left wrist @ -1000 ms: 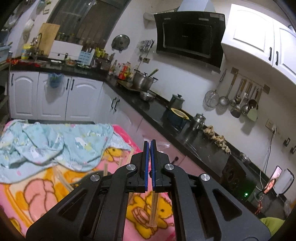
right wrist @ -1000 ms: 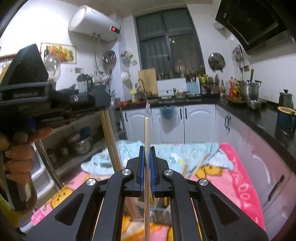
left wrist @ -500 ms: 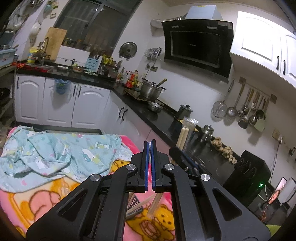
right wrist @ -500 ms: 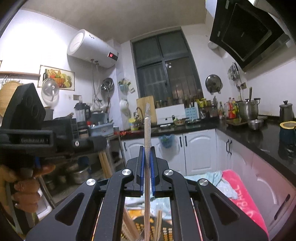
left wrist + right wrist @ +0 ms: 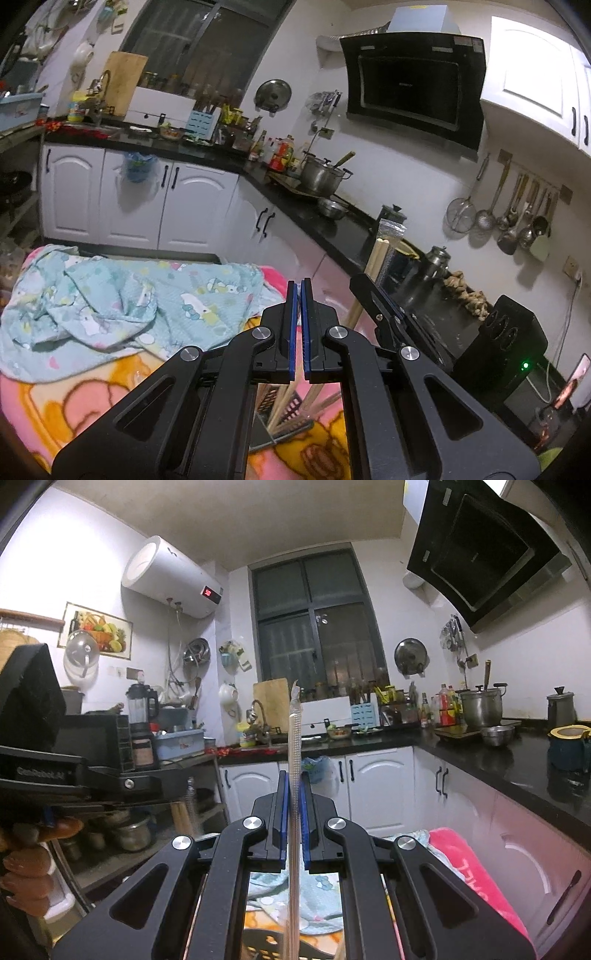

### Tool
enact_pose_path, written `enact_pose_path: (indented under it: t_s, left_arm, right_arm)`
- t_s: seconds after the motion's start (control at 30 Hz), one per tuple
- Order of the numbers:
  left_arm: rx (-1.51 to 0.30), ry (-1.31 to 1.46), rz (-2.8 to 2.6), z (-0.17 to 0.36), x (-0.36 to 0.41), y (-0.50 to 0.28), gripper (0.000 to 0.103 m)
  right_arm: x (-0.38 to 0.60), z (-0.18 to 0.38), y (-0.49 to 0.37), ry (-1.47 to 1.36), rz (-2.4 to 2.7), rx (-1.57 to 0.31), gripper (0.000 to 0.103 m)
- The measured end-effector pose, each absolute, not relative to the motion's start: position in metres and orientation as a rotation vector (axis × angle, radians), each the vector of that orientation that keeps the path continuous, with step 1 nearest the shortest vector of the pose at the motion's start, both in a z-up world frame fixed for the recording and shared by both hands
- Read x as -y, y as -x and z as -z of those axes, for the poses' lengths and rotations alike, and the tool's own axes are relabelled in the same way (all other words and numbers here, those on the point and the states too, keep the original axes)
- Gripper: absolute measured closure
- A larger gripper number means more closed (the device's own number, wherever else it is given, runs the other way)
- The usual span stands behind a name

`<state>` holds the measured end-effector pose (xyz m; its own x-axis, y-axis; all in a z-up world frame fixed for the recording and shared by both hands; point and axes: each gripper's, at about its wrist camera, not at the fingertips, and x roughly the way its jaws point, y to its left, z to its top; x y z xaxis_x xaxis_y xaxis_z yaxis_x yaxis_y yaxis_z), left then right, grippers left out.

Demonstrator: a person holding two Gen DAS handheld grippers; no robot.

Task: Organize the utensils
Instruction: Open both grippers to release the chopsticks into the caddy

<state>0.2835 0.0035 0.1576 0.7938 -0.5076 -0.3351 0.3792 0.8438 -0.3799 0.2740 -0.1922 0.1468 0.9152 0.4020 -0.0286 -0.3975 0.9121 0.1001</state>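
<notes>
My left gripper (image 5: 300, 291) is shut. Wooden chopsticks (image 5: 286, 400) hang below its jaws; the right wrist view shows these chopsticks (image 5: 181, 816) dangling from the left gripper (image 5: 159, 788) in mid air. My right gripper (image 5: 293, 779) is shut on a clear plastic sleeve (image 5: 295, 731), seen edge-on and standing upright. In the left wrist view that sleeve (image 5: 391, 229) holds pale chopsticks (image 5: 378, 254) and sticks up from the right gripper (image 5: 360, 286), close to the right of my left one. A black slotted holder (image 5: 291, 419) lies on the blanket underneath.
A pink and orange cartoon blanket (image 5: 74, 398) covers the surface below, with a crumpled light-blue cloth (image 5: 122, 299) on it. A black counter (image 5: 332, 229) with pots runs along the right. A hand (image 5: 26, 864) grips the left tool beside shelves of pots (image 5: 129, 834).
Both views have tilted up off the blanket. The right gripper with its sleeve has come into the left view on the right. Neither pair of jaws has moved.
</notes>
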Motion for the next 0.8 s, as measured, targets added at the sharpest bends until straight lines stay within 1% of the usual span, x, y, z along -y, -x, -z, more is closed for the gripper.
enact_pose_path:
  t_s: [0.5, 0.57, 0.6, 0.63, 0.67, 0.73, 0.77, 0.8]
  left_arm:
    - [-0.481, 0.323, 0.459, -0.129, -0.006, -0.296, 0.102]
    - [-0.488, 0.323, 0.452, -0.126, -0.008, -0.296, 0.101]
    - [-0.492, 0.325, 0.448, -0.124, -0.010, -0.296, 0.100]
    - [-0.497, 0.326, 0.441, -0.124, -0.011, -0.296, 0.095]
    - [-0.499, 0.329, 0.440, -0.123, -0.012, -0.296, 0.087]
    - [-0.503, 0.336, 0.434, -0.121, -0.016, -0.294, 0.078]
    - [-0.503, 0.336, 0.429, -0.121, -0.017, -0.292, 0.076]
    - [-0.501, 0.334, 0.423, -0.121, -0.018, -0.291, 0.075]
  right_arm:
    - [0.188, -0.101, -0.294, -0.124, -0.390, -0.130, 0.097]
    - [0.189, -0.097, -0.294, -0.120, -0.386, -0.154, 0.093]
    - [0.190, -0.096, -0.293, -0.124, -0.386, -0.164, 0.084]
    - [0.191, -0.095, -0.292, -0.133, -0.385, -0.173, 0.077]
    - [0.193, -0.094, -0.290, -0.145, -0.386, -0.179, 0.076]
    - [0.194, -0.093, -0.287, -0.147, -0.382, -0.192, 0.076]
    - [0.195, -0.094, -0.286, -0.143, -0.377, -0.198, 0.075]
    - [0.196, -0.095, -0.282, -0.139, -0.375, -0.204, 0.072]
